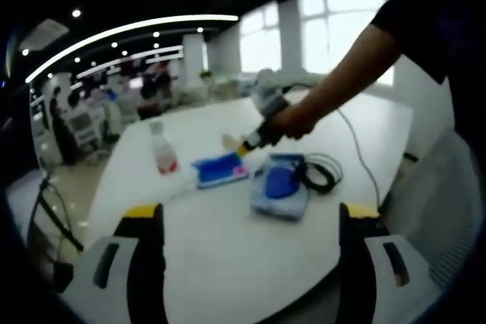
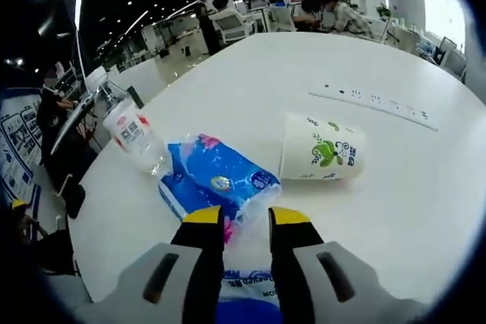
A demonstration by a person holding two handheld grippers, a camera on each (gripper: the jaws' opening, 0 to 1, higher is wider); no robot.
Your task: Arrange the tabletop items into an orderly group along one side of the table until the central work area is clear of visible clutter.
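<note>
The right claw [image 2: 244, 234] has its yellow-tipped jaws nearly closed on the corner of the soft blue plastic tissue pack [image 2: 216, 177] lying on the white desk [image 2: 425, 187]; so thin a pinch could slip or tear the wrapper if pulled. Beside the pack lie a tipped clear bottle [image 2: 130, 136] and an overturned paper cup [image 2: 323, 155], either easily rolled. The left claw [image 1: 254, 221] hangs wide open, empty, nearer than the blue pouch [image 1: 279, 185].

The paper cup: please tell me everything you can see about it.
The paper cup is white with a green cartoon print and small dark lettering on its wall. It looks like plain paper. It lies on its side on the white table, wide mouth toward the blue tissue pack, apparently close to or touching the pack's edge. The right tongs are not holding it.
</note>
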